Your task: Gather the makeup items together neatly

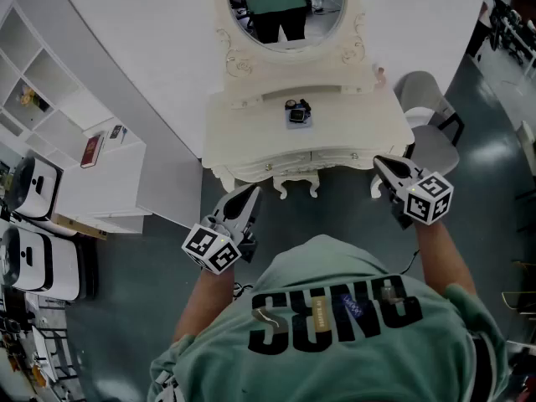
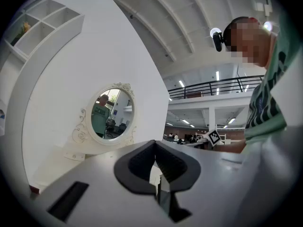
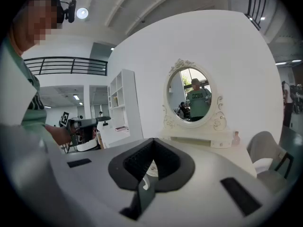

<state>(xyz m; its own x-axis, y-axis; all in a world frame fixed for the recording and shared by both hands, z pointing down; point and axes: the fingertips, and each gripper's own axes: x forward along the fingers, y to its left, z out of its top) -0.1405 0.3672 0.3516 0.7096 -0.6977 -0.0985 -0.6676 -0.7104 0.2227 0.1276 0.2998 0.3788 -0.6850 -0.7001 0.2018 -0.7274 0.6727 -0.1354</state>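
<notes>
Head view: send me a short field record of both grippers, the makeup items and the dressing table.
left gripper: shut, empty, short of the table's front edge
right gripper: shut, empty, near the table's front right corner
makeup items: small cluster, centre of tabletop
small bottle: apart, back right beside the mirror base
dressing table: white, oval mirror at the back
chair: grey, right of the table
</notes>
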